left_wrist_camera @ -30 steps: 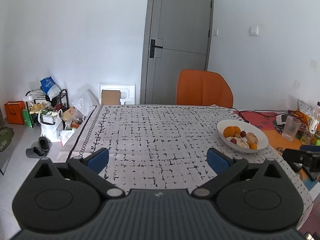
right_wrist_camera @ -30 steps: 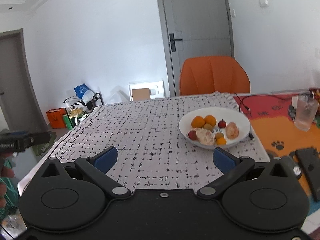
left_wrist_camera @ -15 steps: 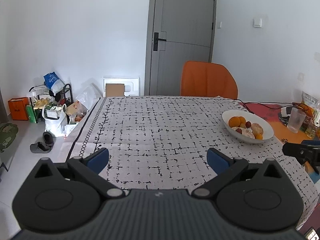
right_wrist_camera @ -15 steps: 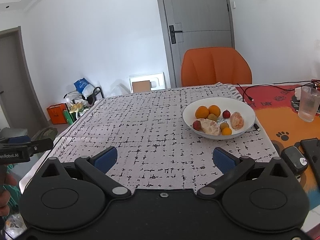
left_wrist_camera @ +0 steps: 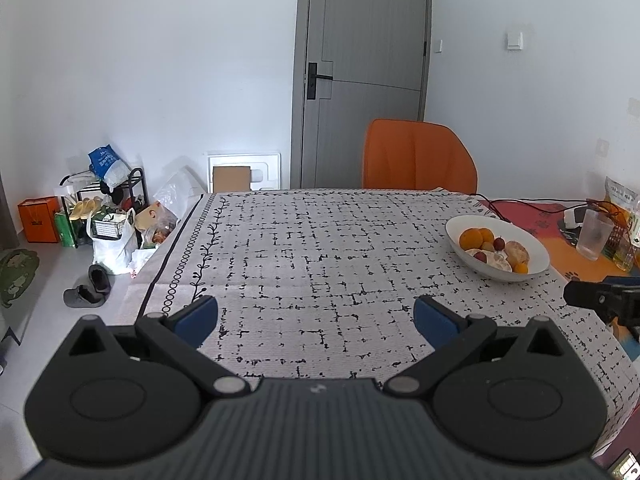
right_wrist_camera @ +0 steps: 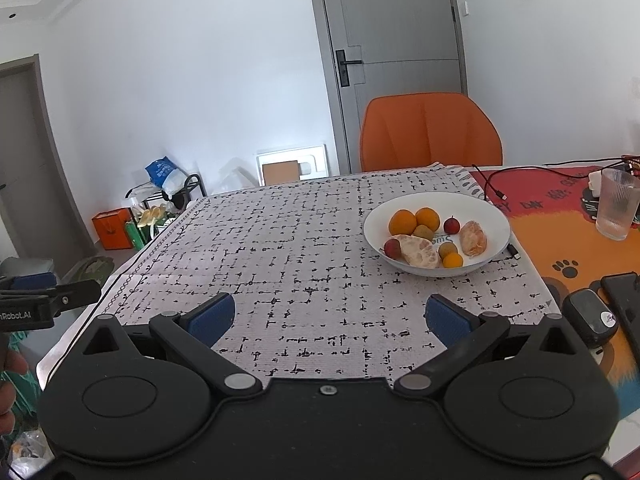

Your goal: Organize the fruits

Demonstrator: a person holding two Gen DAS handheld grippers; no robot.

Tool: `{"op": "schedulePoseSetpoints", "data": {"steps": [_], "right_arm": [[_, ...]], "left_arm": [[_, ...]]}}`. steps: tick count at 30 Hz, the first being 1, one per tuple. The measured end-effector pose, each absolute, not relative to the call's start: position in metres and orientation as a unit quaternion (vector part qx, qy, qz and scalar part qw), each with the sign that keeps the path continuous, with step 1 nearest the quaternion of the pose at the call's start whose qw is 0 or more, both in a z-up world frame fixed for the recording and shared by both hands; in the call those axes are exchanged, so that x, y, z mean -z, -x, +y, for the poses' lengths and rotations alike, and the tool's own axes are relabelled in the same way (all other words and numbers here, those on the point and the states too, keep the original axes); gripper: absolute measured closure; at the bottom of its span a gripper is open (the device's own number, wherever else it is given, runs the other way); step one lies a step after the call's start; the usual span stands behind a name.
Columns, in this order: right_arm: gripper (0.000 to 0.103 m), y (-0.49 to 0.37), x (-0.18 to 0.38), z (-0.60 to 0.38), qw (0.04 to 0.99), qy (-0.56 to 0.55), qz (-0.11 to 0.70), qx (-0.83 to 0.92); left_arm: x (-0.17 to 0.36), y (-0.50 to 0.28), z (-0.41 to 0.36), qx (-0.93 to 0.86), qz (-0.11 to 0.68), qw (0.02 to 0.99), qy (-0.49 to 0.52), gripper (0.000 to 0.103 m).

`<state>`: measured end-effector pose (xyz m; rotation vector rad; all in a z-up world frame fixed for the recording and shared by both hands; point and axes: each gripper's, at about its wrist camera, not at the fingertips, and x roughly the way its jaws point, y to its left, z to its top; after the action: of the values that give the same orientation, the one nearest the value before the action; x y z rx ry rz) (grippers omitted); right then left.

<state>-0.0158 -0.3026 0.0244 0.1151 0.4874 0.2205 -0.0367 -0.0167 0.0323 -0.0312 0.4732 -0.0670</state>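
A white bowl stands on the patterned tablecloth and holds two oranges, peeled citrus pieces, small red fruits and small green fruits. The same bowl shows at the right in the left wrist view. My right gripper is open and empty, above the near table edge, short of the bowl. My left gripper is open and empty, above the near edge, left of the bowl.
An orange chair stands behind the table. A ribbed glass, a cable and black devices lie on the orange mat at right. Bags and a shoe rack stand on the floor at left.
Both grippers have risen and drawn back a little, so the bowl sits farther ahead in both views. The jaws stay open.
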Motion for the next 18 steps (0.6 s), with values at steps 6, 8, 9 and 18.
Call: {"op": "schedulePoseSetpoints", "data": {"steps": [6, 8, 9, 18], "right_arm": [[0.0, 0.0134, -0.0219, -0.3008, 0.962, -0.055, 0.246, -0.11], [0.0, 0.0139, -0.0221, -0.3001, 0.962, -0.053, 0.245, -0.111], [0.0, 0.0143, -0.0222, -0.3, 0.962, -0.052, 0.245, -0.112], [0.0, 0.0143, -0.0214, -0.297, 0.963, -0.04, 0.243, -0.11]], "left_arm": [[-0.0335, 0.0369, -0.0185, 0.035, 0.233, 0.972, 0.014, 0.0], [-0.0336, 0.0373, -0.0184, 0.035, 0.233, 0.972, 0.014, 0.0], [-0.0334, 0.0372, -0.0184, 0.035, 0.233, 0.972, 0.014, 0.0], [-0.0291, 0.0374, -0.0163, 0.031, 0.242, 0.97, 0.007, 0.0]]}}
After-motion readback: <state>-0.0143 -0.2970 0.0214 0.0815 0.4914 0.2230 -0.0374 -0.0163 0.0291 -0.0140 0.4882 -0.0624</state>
